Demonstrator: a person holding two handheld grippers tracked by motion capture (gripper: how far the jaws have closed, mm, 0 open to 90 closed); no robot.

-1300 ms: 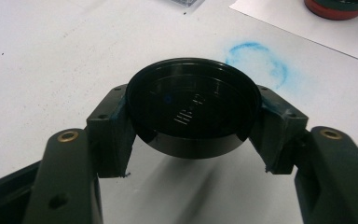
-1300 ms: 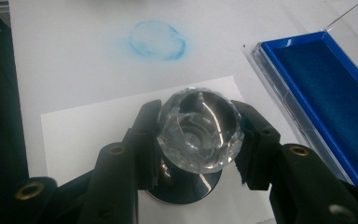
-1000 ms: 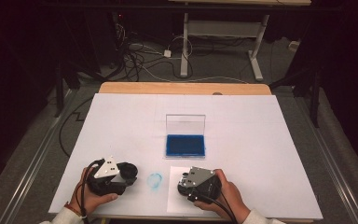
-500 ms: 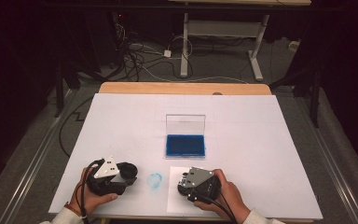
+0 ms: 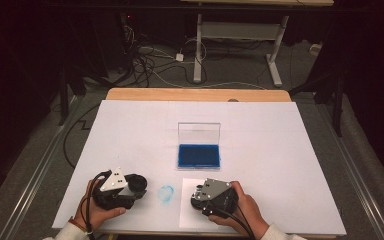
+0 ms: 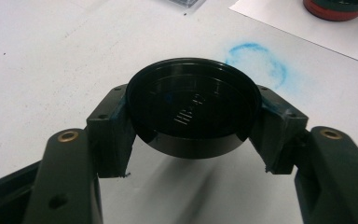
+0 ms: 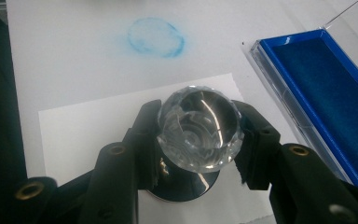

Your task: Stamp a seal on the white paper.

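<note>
My left gripper [image 5: 130, 189] at the table's front left is shut on a round black lid [image 5: 137, 182]; in the left gripper view the pads [image 6: 116, 123] press the black lid [image 6: 193, 109] from both sides, just above the white tabletop. To its right, my right gripper [image 5: 200, 198] is shut on a round stamp with a faceted clear knob [image 7: 200, 128]. Its shiny base [image 7: 186, 189] stands on a white paper sheet [image 7: 84, 130]. Behind the sheet lies a blue ink pad [image 5: 198, 155] in an open clear case.
A faint blue ring-shaped ink smudge [image 5: 166, 193] marks the table between the two grippers. The ink pad case's clear lid [image 5: 198, 132] stands upright at its far side. The white tabletop [image 5: 280, 130] ends at a wooden strip in the back.
</note>
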